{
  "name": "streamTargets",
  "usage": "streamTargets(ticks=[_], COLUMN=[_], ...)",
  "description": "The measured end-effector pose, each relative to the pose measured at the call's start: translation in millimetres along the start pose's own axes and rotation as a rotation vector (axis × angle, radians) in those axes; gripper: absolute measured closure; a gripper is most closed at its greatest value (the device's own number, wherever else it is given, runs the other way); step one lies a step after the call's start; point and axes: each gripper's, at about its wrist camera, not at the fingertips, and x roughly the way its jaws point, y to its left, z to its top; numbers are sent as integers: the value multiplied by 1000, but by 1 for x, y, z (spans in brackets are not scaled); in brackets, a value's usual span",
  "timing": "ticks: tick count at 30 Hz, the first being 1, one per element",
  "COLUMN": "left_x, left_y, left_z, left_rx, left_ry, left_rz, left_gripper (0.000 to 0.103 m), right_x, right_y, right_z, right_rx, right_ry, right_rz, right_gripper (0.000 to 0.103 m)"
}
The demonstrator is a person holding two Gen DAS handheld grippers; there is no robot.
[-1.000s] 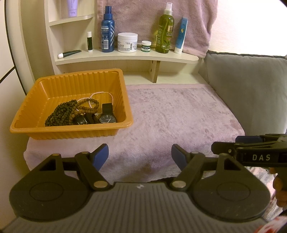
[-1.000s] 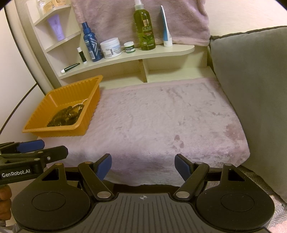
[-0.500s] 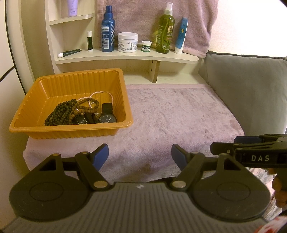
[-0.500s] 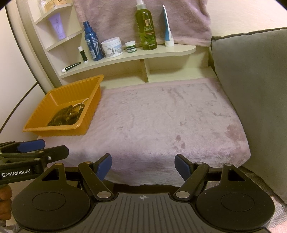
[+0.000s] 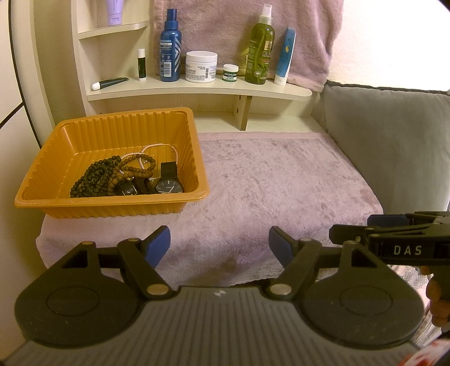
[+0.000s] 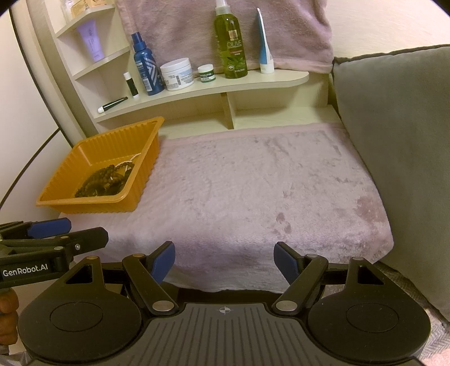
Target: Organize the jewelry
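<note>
An orange ribbed tray (image 5: 50,149) (image 6: 146,157) sits at the left of a pink fluffy cloth (image 5: 281,180) (image 6: 253,183). Inside lie dark bead bracelets (image 5: 92,178) (image 6: 95,184), brown bead bracelets (image 5: 132,167), a pink bead string (image 5: 157,147) and two black watches (image 5: 168,185). My left gripper (image 5: 219,244) is open and empty, held before the cloth's front edge, right of the tray. My right gripper (image 6: 224,259) is open and empty too, at the cloth's front edge. Each gripper shows in the other's view, side on.
A cream shelf (image 5: 197,90) behind the cloth holds a blue spray bottle (image 5: 170,45), a white jar (image 5: 201,66), a small jar (image 5: 230,72), a green bottle (image 5: 260,48) and tubes. A grey cushion (image 6: 399,157) bounds the right side. A pink towel (image 6: 225,25) hangs behind.
Both grippers have drifted slightly; the right wrist view has shifted a little so the shelf sits lower. Nothing was taken or let go.
</note>
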Motion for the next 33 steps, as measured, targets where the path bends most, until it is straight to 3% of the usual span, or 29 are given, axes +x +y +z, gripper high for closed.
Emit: streamTargets(ticks=[33], left_x=[-1], left_y=[3], left_z=[2], left_rx=[-2], left_ry=[0], left_rz=[-4], left_gripper=[28], right_x=[1], right_y=[3], right_z=[0], right_rx=[2], right_ry=[-2], right_rz=[-5], right_gripper=[26])
